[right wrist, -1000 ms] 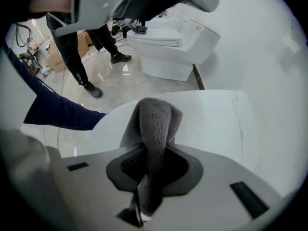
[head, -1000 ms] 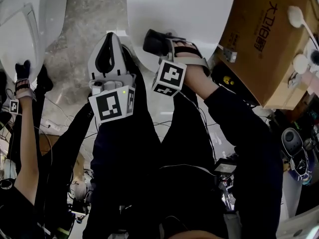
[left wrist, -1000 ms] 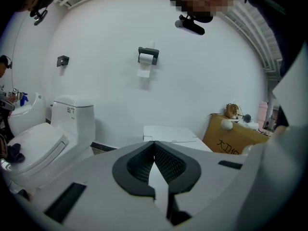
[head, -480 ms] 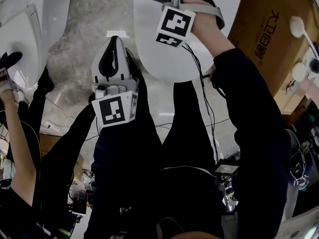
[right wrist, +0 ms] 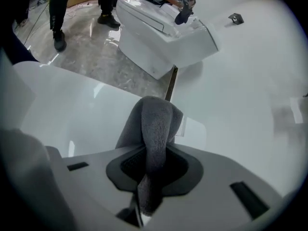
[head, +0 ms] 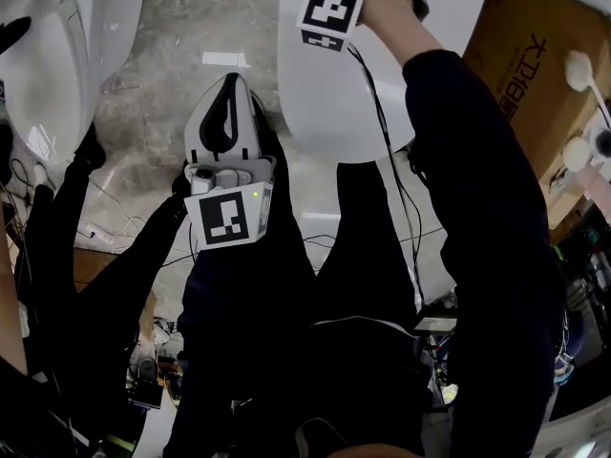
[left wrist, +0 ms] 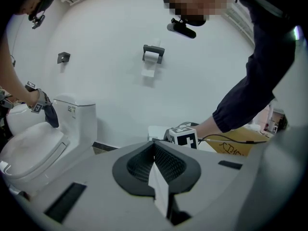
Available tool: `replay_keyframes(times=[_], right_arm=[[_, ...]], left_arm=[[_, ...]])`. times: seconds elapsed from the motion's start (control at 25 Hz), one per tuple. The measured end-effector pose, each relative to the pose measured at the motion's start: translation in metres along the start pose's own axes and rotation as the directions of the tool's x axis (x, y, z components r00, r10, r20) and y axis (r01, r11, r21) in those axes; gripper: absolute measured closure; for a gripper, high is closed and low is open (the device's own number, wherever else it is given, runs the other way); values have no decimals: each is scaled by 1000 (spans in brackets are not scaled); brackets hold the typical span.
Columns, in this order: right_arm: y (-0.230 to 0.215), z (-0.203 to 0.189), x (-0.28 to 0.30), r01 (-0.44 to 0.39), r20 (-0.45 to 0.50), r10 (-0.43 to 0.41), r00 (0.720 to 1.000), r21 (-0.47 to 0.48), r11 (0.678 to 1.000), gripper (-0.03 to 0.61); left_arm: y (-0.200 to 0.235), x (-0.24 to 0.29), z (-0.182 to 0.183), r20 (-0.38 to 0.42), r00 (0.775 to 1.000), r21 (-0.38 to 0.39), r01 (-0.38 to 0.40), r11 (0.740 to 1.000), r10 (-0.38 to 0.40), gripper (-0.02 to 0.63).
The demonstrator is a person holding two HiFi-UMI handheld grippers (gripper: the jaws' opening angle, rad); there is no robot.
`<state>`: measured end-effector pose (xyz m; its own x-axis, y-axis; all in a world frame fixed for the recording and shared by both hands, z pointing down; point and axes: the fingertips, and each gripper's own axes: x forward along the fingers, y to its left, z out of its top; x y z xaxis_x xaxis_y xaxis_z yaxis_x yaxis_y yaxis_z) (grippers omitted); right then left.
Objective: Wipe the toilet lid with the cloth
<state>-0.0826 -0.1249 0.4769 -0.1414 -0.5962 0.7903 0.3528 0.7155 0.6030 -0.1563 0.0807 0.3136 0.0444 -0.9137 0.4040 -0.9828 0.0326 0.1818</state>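
The white toilet lid (head: 348, 103) lies at the top middle of the head view, and it fills the left of the right gripper view as a smooth white surface (right wrist: 72, 114). My right gripper (right wrist: 153, 165) is shut on a grey cloth (right wrist: 155, 124), which folds forward onto the lid. In the head view only that gripper's marker cube (head: 329, 12) and the hand show; its jaws are cut off by the top edge. My left gripper (head: 227, 98) hangs over the floor left of the lid, and in its own view this left gripper (left wrist: 156, 165) is shut with nothing in it.
A second white toilet (right wrist: 159, 28) stands to the left, and another person's arm (left wrist: 36, 100) holds a dark cloth on it. A cardboard box (head: 539, 74) sits right of the lid. Cables lie on the marble floor (head: 181, 27). A paper holder (left wrist: 153, 56) hangs on the wall.
My right gripper has slid with the cloth away from me along the lid, and its jaws have left the top of the head view. The left gripper has barely drifted.
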Motion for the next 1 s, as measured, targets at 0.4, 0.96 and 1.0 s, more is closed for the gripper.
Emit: replay_keyframes(times=[0.4, 0.96, 1.0], right_arm=[[24, 3, -11, 10, -32, -7, 999, 87, 996, 511], [147, 34, -99, -87, 73, 75, 995, 178, 980, 511], [158, 37, -107, -92, 79, 79, 994, 185, 978, 510]], left_arm=[[13, 0, 8, 46, 999, 2, -17, 1000, 17, 600], [-1, -24, 10, 82, 997, 13, -14, 1000, 13, 598], [-2, -25, 11, 83, 996, 15, -14, 1000, 13, 600]])
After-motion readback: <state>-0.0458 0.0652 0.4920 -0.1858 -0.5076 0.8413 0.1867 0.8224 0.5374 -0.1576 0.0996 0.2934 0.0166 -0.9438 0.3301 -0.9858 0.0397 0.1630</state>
